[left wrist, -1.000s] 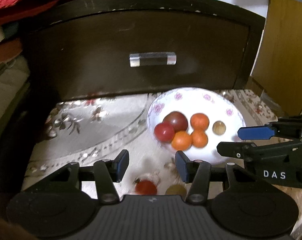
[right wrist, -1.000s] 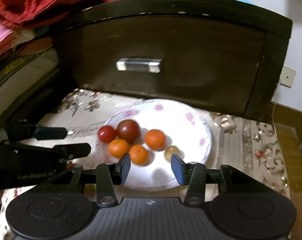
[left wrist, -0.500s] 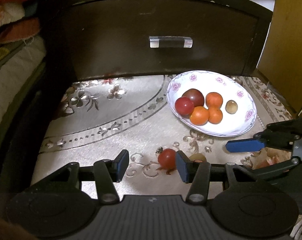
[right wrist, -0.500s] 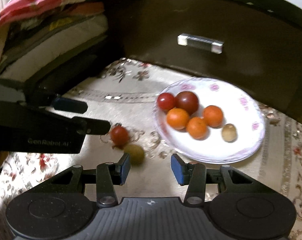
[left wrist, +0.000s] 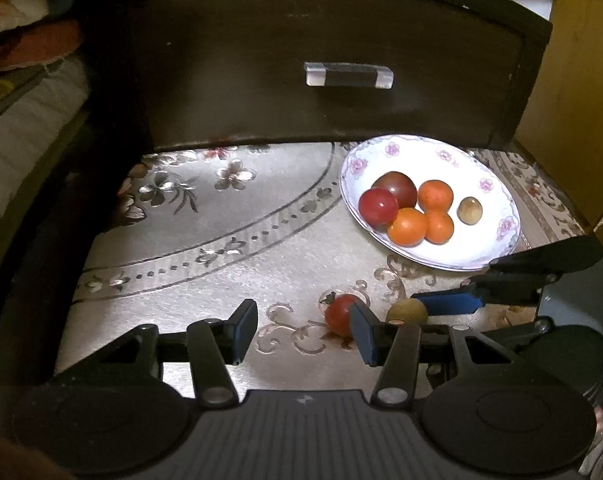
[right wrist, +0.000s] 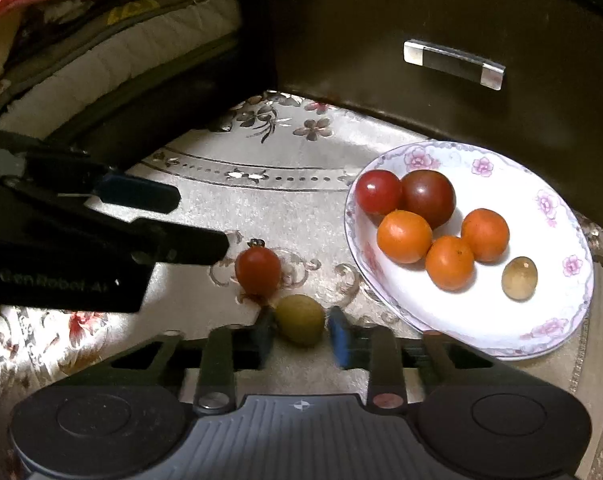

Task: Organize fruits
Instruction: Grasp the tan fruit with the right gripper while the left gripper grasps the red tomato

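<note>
Right gripper [right wrist: 299,334] jaws narrow around a smooth olive fruit [right wrist: 300,319] — left gripper [left wrist: 303,330] jaws wide.

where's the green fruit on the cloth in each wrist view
Left wrist: green fruit low and right of centre, beside the loose red tomato, just past this gripper's right finger, by the right gripper's blue pad.
Right wrist: green fruit low in the centre, between the fingers of the right gripper, not yet clamped.
Shared landmark: the flowered plate, right of the fruit in both.
</note>
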Motion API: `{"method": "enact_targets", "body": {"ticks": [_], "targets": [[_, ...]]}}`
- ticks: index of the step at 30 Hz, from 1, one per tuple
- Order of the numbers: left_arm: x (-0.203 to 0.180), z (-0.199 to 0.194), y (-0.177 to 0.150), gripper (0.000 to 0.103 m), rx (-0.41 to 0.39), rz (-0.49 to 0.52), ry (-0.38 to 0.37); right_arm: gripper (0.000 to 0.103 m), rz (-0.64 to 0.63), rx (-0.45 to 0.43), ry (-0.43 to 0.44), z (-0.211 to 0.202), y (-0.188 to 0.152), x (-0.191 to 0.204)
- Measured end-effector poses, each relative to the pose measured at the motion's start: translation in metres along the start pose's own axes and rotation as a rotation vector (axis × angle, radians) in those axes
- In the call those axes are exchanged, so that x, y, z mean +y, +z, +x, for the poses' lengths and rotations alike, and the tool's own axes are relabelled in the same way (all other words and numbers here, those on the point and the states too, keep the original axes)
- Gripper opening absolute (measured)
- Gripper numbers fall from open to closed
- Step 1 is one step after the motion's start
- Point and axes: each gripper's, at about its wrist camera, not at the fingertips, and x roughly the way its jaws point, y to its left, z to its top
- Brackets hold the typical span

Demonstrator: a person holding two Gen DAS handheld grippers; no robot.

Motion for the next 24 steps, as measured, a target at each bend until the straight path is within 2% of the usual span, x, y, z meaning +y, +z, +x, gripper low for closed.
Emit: {"method": "enact_targets", "body": {"ticks": [7, 13, 24], "targets": [[-0.021, 0.018, 0.000, 0.056, 0.019, 0.052, -0.028, 0.024, 0.026, 0.021, -0.043, -0.014, -0.011, -0.014], [-0.031, 0.037, 0.000, 0.055, 0.039, 0.062, -0.018, 0.024, 0.069, 0.033, -0.081, -0.031, -0.025, -0.030], [-0.032, 0.043, 0.001, 0.035, 0.046, 0.052, -0.010, 0.024, 0.088, 0.039, -0.096, -0.034, -0.026, -0.035]]}}
